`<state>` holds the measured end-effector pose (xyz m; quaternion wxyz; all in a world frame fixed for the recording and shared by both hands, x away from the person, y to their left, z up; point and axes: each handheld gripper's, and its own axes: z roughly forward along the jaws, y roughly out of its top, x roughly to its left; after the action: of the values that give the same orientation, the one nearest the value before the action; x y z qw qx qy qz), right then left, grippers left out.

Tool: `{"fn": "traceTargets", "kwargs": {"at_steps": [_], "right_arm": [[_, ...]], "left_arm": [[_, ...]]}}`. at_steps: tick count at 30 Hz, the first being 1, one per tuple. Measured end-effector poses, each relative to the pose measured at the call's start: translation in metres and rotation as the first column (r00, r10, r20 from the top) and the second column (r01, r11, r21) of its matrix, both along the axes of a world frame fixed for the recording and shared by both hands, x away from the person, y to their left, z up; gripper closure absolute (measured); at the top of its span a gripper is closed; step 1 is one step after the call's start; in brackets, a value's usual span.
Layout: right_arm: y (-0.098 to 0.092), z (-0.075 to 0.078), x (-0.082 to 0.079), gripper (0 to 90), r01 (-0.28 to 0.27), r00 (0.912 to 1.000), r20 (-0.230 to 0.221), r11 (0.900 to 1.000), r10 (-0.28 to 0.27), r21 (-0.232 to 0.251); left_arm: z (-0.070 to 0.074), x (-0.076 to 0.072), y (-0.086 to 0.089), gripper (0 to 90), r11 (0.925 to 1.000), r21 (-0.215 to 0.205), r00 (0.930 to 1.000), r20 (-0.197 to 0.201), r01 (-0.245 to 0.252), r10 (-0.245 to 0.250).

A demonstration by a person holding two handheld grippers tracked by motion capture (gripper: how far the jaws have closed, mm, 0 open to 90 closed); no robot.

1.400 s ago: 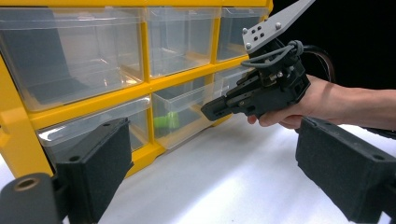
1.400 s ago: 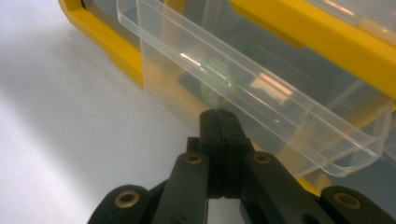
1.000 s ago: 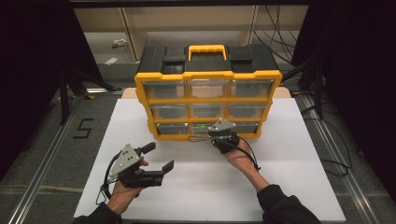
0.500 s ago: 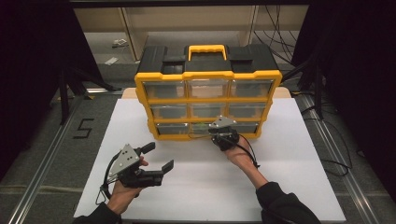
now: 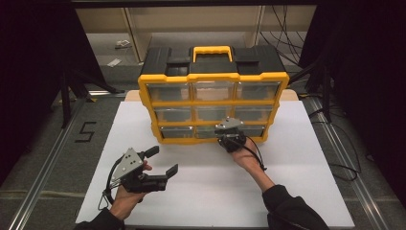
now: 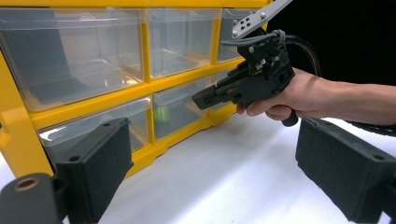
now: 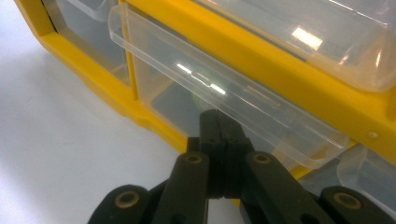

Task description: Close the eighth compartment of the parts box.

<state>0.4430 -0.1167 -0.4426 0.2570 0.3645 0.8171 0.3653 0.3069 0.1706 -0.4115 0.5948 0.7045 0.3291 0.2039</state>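
Pressing closed right gripper [image 7: 218,122] against bottom-middle drawer [image 7: 224,95] of yellow organizer [image 5: 213,76]; left gripper [image 5: 160,163] open, empty above bench [image 5: 297,158].

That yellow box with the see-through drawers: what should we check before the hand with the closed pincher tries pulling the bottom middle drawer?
1. Right gripper jaws shut: ok, they are pressed together.
2. Tips under the lip of the bottom middle drawer: cannot tell, they sit right at it, but contact is not clear.
3. Organizer standing upright on the white table: ok.
4. Room in front for the drawer to slide out: ok, the table there is bare.
5. Left gripper out of the way: ok, open, off to the side, holding nothing.
6. Green thing inside that drawer: cannot tell what it is.
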Motion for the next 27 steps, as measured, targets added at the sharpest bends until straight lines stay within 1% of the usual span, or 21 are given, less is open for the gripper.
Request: {"fn": "traceTargets", "kwargs": {"at_steps": [27], "right_arm": [[0.0034,-0.0011,0.0042,90.0,-0.001,1.0000,0.008,1.000,0.001,-0.013]], "left_arm": [[0.0003,-0.0008,0.0007,10.6,1.0000,0.001,1.0000,0.003,0.002,-0.002]]}}
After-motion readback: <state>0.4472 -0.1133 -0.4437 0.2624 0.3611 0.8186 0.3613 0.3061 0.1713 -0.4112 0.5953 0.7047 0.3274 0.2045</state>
